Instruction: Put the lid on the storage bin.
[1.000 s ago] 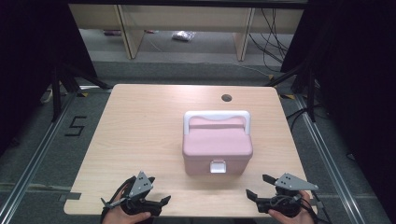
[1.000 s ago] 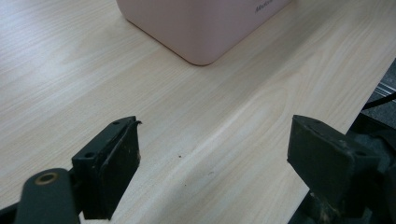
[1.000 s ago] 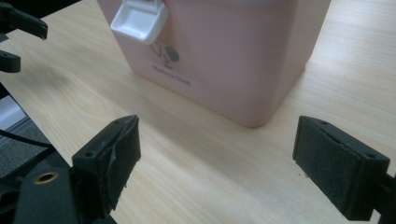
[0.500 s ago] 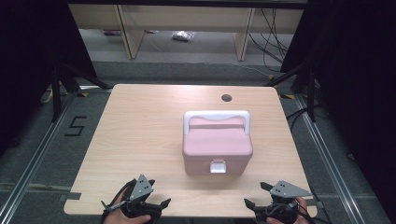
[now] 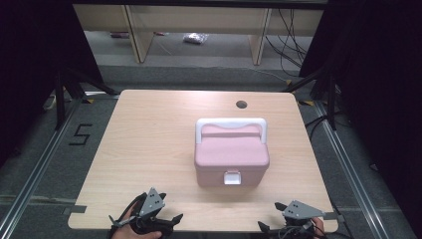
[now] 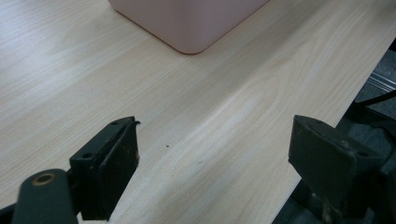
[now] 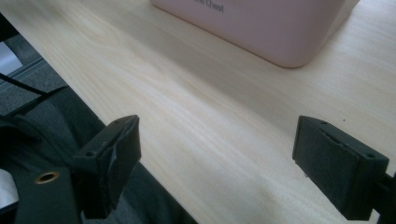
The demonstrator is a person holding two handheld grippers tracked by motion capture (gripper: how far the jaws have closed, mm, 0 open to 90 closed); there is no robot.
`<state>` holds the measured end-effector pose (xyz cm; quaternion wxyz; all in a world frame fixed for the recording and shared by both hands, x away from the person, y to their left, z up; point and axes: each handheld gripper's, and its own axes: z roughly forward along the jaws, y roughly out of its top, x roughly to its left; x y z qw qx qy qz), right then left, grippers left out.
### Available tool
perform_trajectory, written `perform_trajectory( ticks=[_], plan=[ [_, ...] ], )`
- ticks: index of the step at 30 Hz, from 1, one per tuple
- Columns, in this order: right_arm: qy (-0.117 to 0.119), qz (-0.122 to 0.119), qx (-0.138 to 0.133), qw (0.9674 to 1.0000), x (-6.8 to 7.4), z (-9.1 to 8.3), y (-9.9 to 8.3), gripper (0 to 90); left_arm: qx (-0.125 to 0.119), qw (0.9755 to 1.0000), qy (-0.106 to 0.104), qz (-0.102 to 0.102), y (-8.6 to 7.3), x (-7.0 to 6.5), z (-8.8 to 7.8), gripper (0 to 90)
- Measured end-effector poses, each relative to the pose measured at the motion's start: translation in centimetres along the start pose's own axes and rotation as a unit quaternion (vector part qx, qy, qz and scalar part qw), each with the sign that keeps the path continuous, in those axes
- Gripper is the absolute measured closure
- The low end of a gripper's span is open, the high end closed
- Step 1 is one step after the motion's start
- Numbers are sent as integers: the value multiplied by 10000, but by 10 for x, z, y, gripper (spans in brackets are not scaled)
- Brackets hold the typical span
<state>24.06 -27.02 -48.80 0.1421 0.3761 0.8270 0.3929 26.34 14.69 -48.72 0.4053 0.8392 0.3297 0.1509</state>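
1. Seen from the high view, the pink box sits a little right of the middle of the desk, its white handle folded toward the far edge and its white latch facing the person. The left tongs and the right tongs both hover at the near edge, one on either side of the box and well apart from it. The box lies ahead of both, forward and right of the left tongs, forward and left of the right tongs. Its long axis runs across the desk, from one hand toward the other. Neither hand looks clearly nearer, as far as I can judge.

2. Along the left gripper view, the left tongs stand wide open with nothing between the jaws, only bare wood below. A rounded lower corner of the box shows at the top, ahead and apart from the jaws.

3. Along the right gripper view, the right tongs are likewise spread wide and hold nothing. They hang over the near edge of the desk, with the box ahead at the top, some small dark lettering on its wall, too cropped to read fully.

4. Any reach for the latch or handle would, in my judgement, need both tongs to travel forward and inward.
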Motion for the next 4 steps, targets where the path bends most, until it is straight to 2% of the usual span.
perform_trajectory(
  ticks=[4],
  plan=[
    [10,130,121,9998,4,0,-1,164,-52,10000,29,71,-1,3,2,154]
  ],
)
